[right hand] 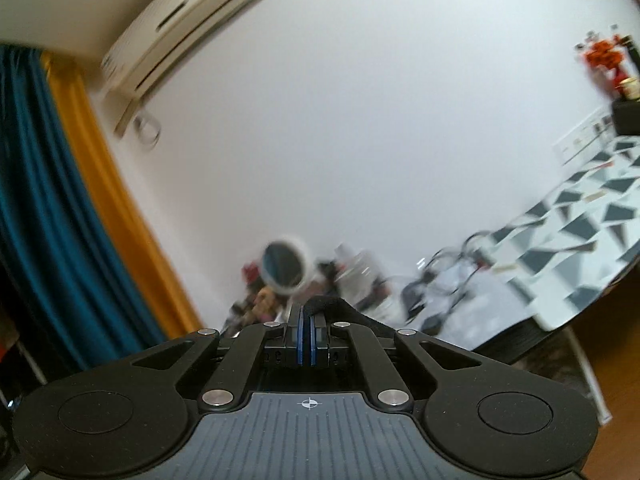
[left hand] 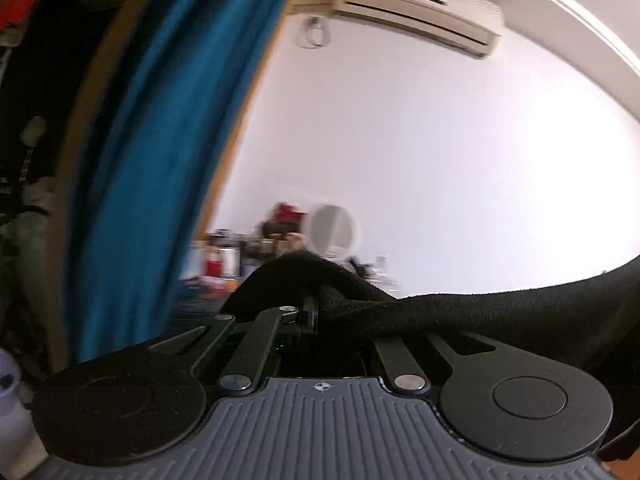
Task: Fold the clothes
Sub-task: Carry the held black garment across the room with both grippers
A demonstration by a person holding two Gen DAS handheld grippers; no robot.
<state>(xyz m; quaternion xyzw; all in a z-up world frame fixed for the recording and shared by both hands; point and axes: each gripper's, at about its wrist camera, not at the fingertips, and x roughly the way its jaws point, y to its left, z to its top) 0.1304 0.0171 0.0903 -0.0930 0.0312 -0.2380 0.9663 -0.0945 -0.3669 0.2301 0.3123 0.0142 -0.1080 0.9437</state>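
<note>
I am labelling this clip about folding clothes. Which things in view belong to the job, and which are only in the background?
Job:
- black knitted cloth
- left tongs, shut on it
- right tongs, shut on its edge

Background:
- beige wall air conditioner
- blue curtain
- round white mirror
- grey-and-white patterned tabletop

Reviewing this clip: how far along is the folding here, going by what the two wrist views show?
Early stage. Done: both grips are made. The left hand-held gripper is shut on a black garment that stretches off to the right; the right hand-held gripper is shut on a bit of black cloth, probably the same piece. In hand: it is held up at wall height. Left: no fold is visible yet, and no stack of folded clothes shows.
</note>
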